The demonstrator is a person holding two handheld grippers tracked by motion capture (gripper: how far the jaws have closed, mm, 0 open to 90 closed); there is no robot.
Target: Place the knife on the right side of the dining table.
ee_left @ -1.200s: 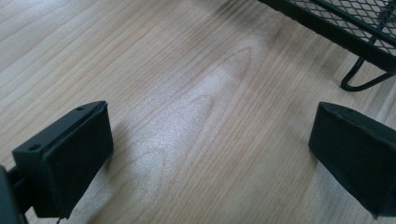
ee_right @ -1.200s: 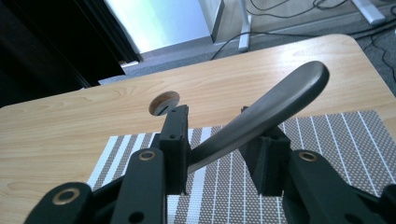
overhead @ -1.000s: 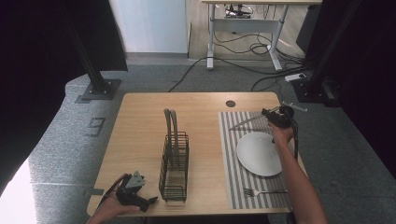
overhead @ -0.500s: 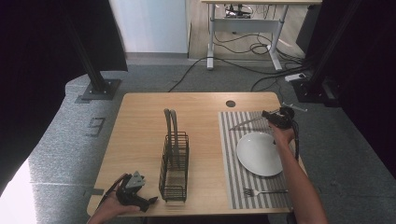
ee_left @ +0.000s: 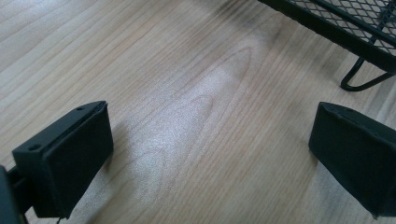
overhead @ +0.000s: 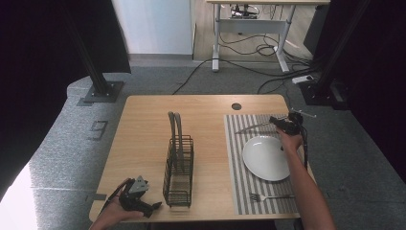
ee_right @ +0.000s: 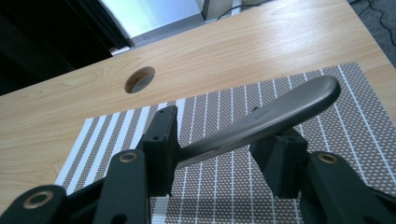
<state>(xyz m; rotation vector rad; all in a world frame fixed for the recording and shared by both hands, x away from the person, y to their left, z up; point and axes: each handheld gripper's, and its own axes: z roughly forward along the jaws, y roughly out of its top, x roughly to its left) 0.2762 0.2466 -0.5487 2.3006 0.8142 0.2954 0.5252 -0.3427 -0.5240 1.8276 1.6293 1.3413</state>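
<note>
My right gripper [overhead: 276, 122] hovers over the far part of the striped placemat [overhead: 234, 163], shut on a grey metal utensil [overhead: 253, 127] that sticks out to the left. In the right gripper view, the utensil's handle [ee_right: 280, 112] runs slantwise between the jaws of the right gripper [ee_right: 219, 140]. A white plate [overhead: 265, 157] lies on the mat just in front of that hand, and a fork [overhead: 270, 196] lies nearer the front edge. My left gripper [overhead: 153, 207] rests low at the table's front left, open, with bare wood between the jaws of the left gripper [ee_left: 210, 149].
A black wire rack [overhead: 178, 167] stands mid-table, just right of the left gripper; its foot [ee_left: 362, 81] is close to the right jaw. A round cable hole [overhead: 236, 106] sits near the far edge. A desk and loose cables are on the floor beyond.
</note>
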